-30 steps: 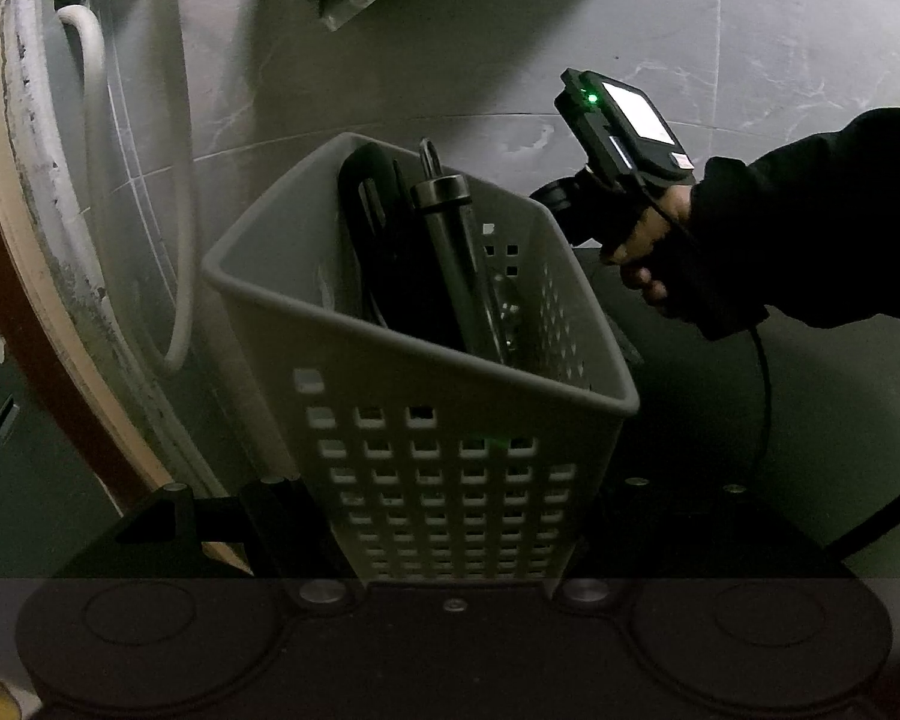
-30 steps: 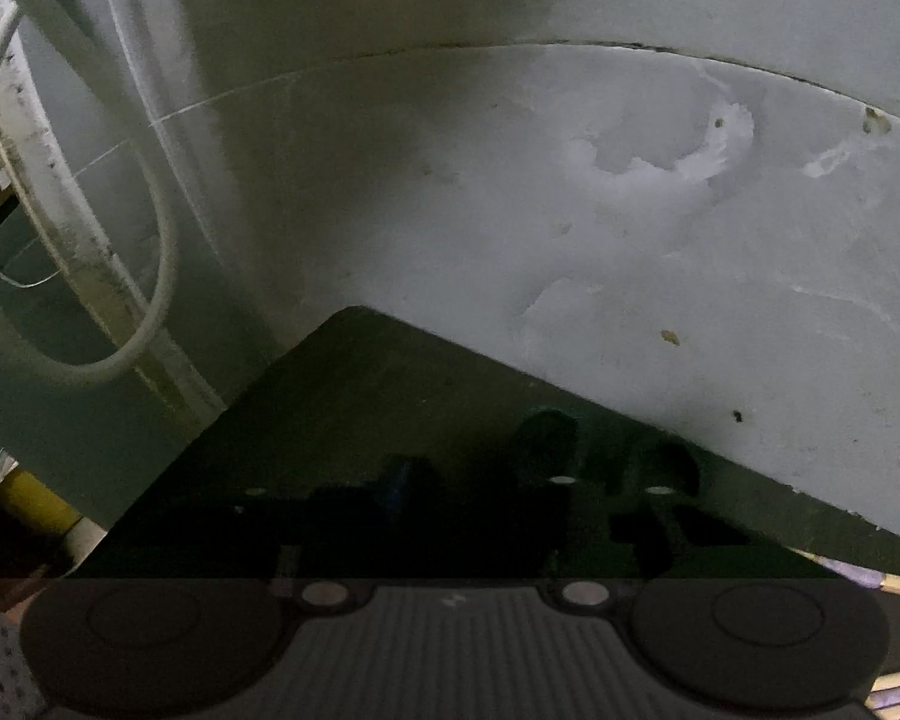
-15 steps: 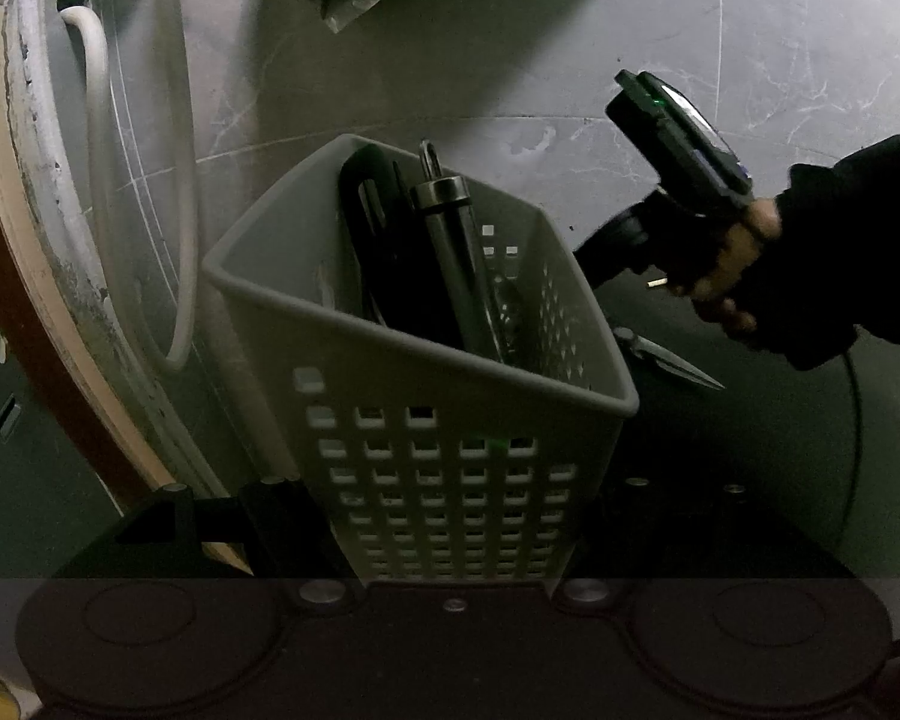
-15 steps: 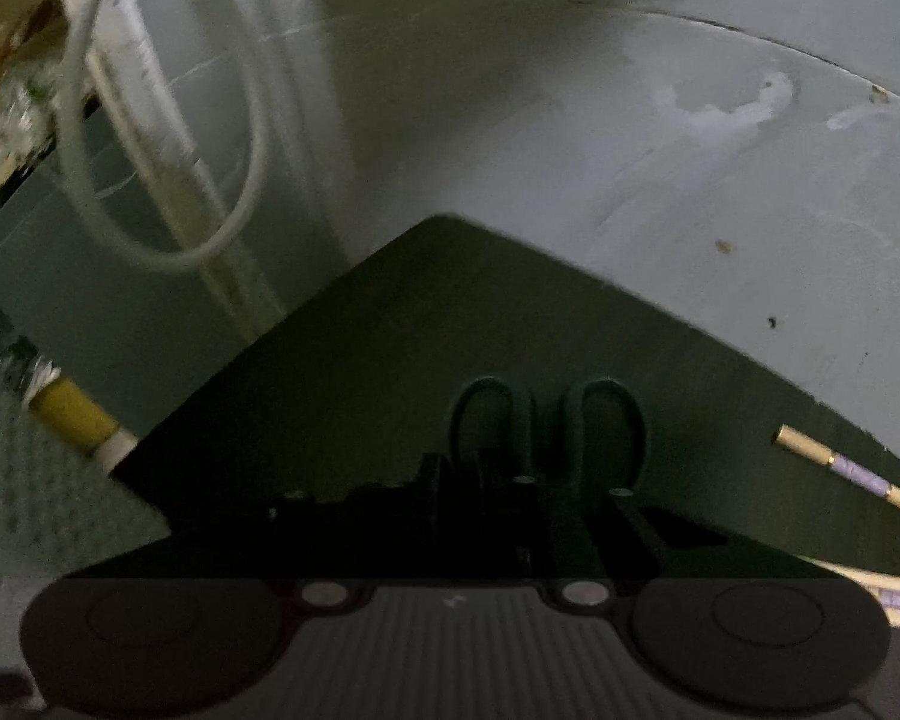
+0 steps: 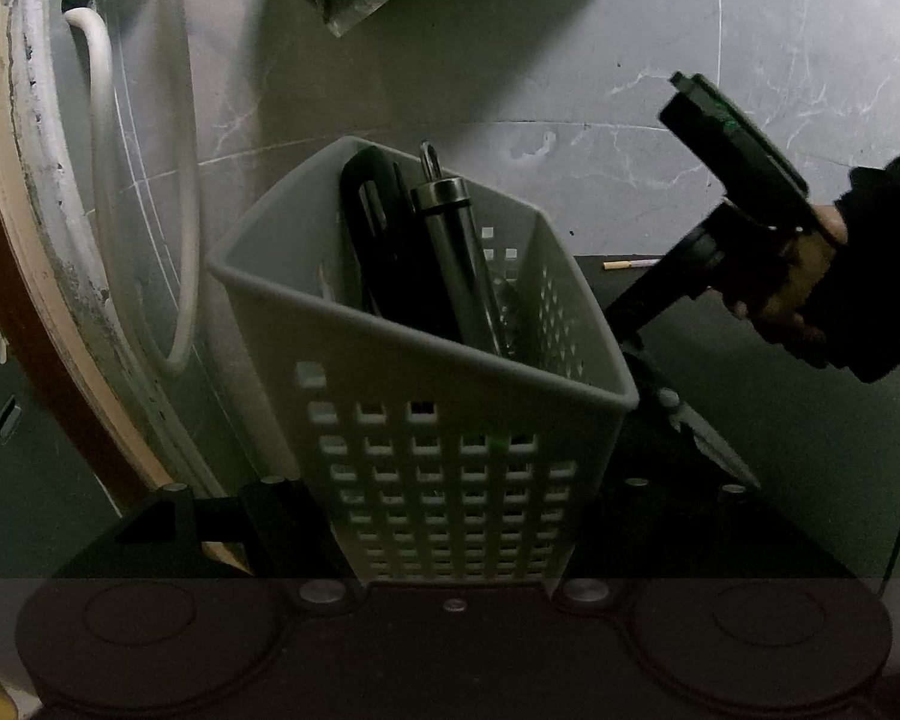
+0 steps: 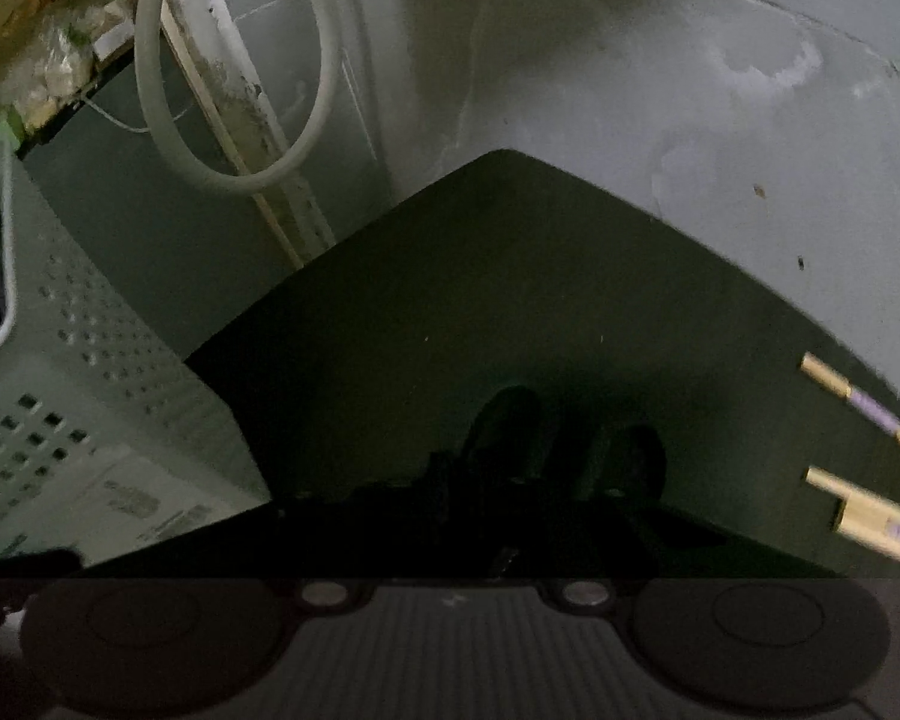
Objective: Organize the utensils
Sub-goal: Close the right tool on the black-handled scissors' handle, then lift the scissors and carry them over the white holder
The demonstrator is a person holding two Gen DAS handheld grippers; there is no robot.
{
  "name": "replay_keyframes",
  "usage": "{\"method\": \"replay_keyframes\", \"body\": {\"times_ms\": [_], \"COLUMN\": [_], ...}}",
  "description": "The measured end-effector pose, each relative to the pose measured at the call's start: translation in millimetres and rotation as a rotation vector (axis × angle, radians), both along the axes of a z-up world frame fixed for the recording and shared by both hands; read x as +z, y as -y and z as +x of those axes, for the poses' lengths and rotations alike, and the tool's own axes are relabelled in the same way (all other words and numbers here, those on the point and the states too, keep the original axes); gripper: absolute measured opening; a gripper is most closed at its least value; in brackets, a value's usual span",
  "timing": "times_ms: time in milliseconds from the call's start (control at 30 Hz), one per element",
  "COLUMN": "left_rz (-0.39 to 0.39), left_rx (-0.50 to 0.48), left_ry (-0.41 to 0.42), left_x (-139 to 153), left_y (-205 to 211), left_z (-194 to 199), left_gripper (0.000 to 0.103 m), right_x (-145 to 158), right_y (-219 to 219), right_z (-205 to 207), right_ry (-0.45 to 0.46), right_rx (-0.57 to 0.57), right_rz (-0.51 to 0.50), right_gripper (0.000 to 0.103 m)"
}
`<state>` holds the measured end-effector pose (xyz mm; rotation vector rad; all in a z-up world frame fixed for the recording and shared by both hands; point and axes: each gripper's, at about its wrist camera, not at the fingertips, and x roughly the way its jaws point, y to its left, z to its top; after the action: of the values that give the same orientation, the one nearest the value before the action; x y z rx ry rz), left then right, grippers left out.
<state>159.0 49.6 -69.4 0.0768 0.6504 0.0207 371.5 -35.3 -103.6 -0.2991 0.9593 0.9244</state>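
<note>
The scissors (image 5: pixel 699 429), blades bare, now hang just right of the basket (image 5: pixel 426 396), gripped at the handle end by the right gripper (image 6: pixel 561 468), whose jaws are closed on them. A second ago they were out of sight; lifted off the dark desk (image 6: pixel 510 300), they look ready to drop in. The left gripper (image 5: pixel 450 516) has its jaws clamped around the basket's lower wall, steadying it.

Tilted grey perforated basket (image 5: pixel 450 456) holds dark utensils (image 5: pixel 450 252); scissors (image 5: pixel 708 444) beside it.
</note>
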Motion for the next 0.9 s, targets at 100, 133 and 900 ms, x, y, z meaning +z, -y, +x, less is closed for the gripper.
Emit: {"method": "replay_keyframes", "body": {"times_ms": [100, 133, 900], "left_rz": [0.0, 0.0, 0.015], "left_rx": [0.0, 0.0, -0.005], "left_ry": [0.001, 0.001, -0.017], "left_x": [-0.2, -0.2, 2.8], "left_y": [0.3, 0.4, 2.6], "left_z": [-0.2, -0.2, 3.3], "left_gripper": [0.076, 0.076, 0.077], "right_x": [-2.8, -3.5, -5.4], "right_y": [7.3, 10.2, 98.4], "right_z": [-3.4, -5.4, -16.1], "right_ry": [-0.036, -0.044, -0.232], "right_rx": [-0.024, -0.033, -0.238], "right_rz": [0.032, 0.044, 0.715], "right_gripper": [0.005, 0.005, 0.006]}}
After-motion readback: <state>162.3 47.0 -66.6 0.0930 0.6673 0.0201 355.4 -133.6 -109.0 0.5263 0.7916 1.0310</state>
